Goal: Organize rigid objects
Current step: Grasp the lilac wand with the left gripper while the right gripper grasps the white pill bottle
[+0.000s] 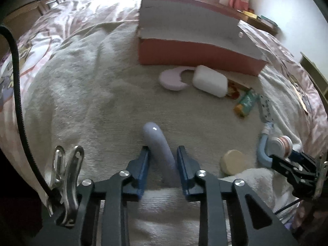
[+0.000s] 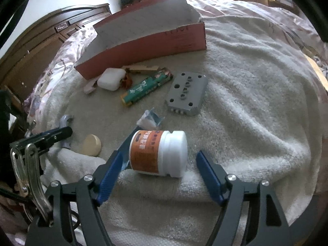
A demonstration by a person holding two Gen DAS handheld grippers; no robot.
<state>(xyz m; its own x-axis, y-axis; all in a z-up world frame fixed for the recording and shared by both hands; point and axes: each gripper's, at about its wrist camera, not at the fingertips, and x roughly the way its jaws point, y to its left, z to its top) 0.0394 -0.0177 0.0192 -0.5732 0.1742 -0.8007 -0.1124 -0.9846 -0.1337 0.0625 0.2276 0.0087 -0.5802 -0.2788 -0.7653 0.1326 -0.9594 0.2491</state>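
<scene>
reaching for two items at once on the bed [image 1: 86, 94]. left gripper [image 1: 163, 153] spread around a curved lilac piece [image 1: 160, 143], lying glossy between the fingers, not yet pinched. right gripper [image 2: 162, 164] spread wide around a toppled white jar [image 2: 158, 152] with orange label. probably closing next, then carrying to the red box [image 2: 164, 41] well ahead.

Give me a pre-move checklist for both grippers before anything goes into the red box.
1. Left gripper straddles the lavender curved piece: ok.
2. Left fingers closed on it: not ok, gaps on both sides.
3. White jar between the right gripper fingers: ok, lying on its side.
4. Right grip closed: not ok, wide open.
5. Red box open on top: ok.
6. Room inside the box: cannot tell.
</scene>
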